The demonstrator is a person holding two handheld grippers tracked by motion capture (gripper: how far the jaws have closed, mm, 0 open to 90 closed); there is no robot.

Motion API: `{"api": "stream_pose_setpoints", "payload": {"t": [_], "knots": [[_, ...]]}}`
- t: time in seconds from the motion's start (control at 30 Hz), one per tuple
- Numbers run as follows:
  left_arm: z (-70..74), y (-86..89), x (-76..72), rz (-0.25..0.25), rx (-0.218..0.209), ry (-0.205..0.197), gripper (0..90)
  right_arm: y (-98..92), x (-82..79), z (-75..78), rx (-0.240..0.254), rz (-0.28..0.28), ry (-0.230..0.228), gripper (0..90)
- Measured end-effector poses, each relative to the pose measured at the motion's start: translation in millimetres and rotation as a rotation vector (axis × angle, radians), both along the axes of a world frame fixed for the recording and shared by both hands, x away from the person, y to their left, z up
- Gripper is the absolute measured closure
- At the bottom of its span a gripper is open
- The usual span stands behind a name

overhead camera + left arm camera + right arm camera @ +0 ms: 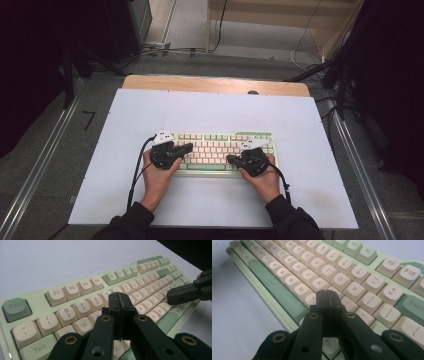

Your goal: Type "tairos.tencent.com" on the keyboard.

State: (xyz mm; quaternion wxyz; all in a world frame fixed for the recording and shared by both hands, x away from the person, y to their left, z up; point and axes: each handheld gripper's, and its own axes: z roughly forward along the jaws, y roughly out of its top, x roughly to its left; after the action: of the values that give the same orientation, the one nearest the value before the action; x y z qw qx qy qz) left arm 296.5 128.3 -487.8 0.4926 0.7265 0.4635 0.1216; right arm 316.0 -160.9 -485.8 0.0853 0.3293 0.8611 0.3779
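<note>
A pale green keyboard (220, 152) with cream and green keycaps lies flat on a white mat (210, 112) that covers the wooden table (215, 84), a little nearer the mat's near edge than its far edge and roughly midway between its left and right edges. The left gripper (187, 147) hovers over the keyboard's left half with its jaws pressed together and nothing between them; in the left gripper view its tip (121, 300) hangs above the number and letter rows near the 4 key. The right gripper (231, 159) sits over the right half, jaws likewise closed and empty, its tip (327, 298) just above the keys beside K and the comma. The keyboard looks like a rigid plastic slab, moderately heavy for its size, unlikely to flex and likely to stay put on the mat under a light press. The keycaps are smooth, slightly dished and individually sprung, so a closed jaw tip can push one down but may skid off toward its neighbour if it lands off-centre. For lifting or shifting it, the bare green frame at the short left and right ends seems the safest hold, since caps could pull off if pinched. The long spacebar (274, 288) will tolerate a less exact touch.
</note>
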Motion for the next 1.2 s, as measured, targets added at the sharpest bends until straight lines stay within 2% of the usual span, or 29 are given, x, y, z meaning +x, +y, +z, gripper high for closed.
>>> {"api": "stream_pose_setpoints", "payload": {"t": [0.13,0.23,1.2], "knots": [[-0.9,-1.0,-0.1,-0.004,0.005,0.003,90.0,-0.9,-0.5,4.2,0.042,-0.010,-0.016,88.2],[-1.5,-1.7,-0.3,-0.005,0.007,0.004,90.0,-1.2,-0.2,4.7,0.052,-0.014,-0.020,88.2],[-6.8,-5.4,-11.3,-0.059,0.021,0.031,90.0,3.4,8.1,5.8,0.066,-0.030,-0.039,88.2]]}}
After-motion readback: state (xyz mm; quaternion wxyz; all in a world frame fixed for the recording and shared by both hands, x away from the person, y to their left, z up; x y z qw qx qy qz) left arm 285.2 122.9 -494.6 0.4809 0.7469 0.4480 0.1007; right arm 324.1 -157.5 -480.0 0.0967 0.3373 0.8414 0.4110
